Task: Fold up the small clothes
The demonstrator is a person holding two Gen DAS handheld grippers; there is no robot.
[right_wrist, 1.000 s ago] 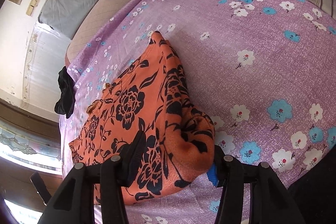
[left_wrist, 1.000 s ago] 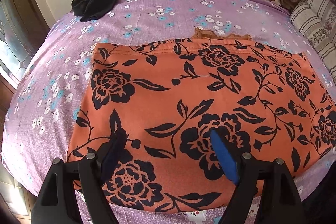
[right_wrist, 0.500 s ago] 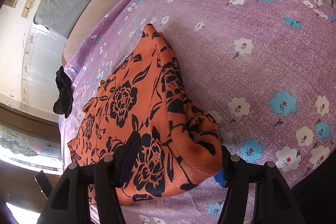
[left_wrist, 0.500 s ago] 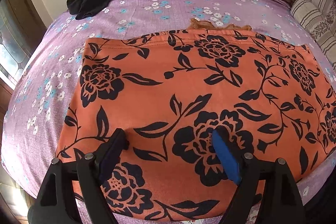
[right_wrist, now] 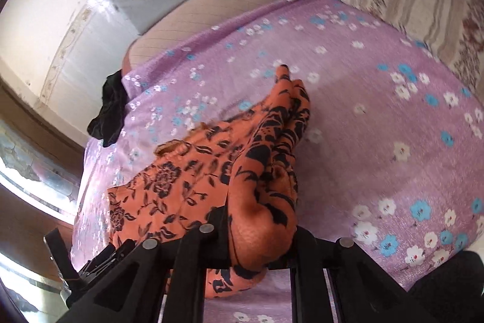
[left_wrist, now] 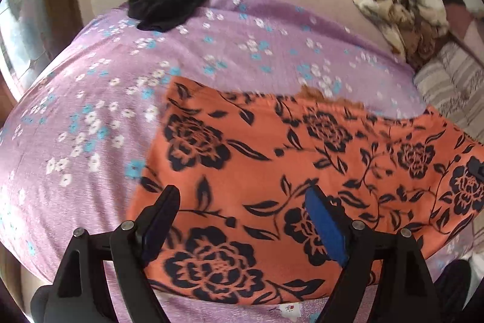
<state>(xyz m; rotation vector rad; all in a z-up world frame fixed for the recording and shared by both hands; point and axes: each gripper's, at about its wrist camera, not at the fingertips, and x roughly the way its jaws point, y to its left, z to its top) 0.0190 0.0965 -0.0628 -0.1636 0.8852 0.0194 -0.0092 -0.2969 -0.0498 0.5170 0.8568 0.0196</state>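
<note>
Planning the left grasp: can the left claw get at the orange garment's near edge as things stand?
Probably yes. The left claw hangs open over the orange floral garment, nothing between them; the black cloth lies far off. The right claw has just closed on the opposite end, so tension might shift the edge.

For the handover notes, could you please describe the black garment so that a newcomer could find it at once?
Start from the purple flowered bedspread that covers the bed. Follow it to the far corner by the pale wall, beyond the orange flowered cloth. There lies the black garment, crumpled in a heap: the only plain dark thing, without any pattern.
</note>
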